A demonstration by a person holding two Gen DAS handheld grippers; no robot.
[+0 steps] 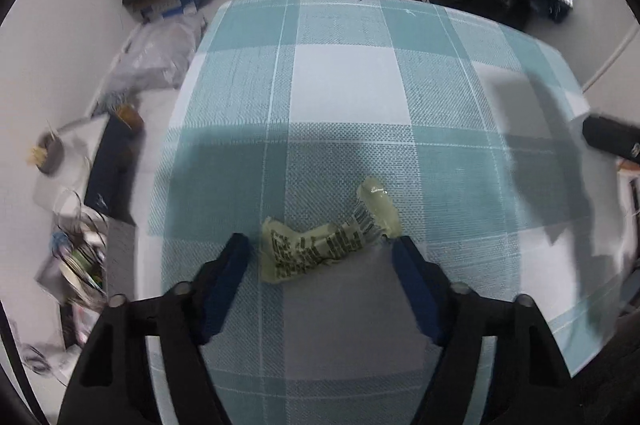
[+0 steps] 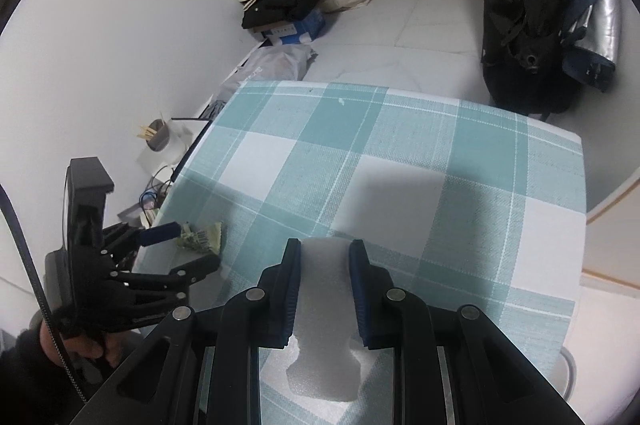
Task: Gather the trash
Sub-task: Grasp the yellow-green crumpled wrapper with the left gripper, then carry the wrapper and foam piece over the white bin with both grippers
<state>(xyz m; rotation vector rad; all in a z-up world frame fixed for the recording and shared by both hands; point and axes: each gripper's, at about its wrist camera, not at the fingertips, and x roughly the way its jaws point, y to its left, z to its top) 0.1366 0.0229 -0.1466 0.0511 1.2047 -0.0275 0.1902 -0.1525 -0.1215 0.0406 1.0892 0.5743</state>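
teal-white checked tablecloth; pale green wrapper, black print; foam piece seemingly white.

Table covering: the tablecloth is woven cloth in a teal-and-white check, matt, with a coarse visible weave.

Wrapper: thin crinkled plastic film — pale yellow-green, translucent, slightly glossy at its clear end, printed with dark text and a barcode.

Foam piece: white foam sheet, matt, fine-grained, with a ragged torn edge.

Left gripper and right gripper: matt black plastic bodies, smooth blue pads on the inner finger faces, dull grey metal pivot pins.

Floor: large pale tiles — smooth, faintly glossy.

Black bag: matt dark fabric.
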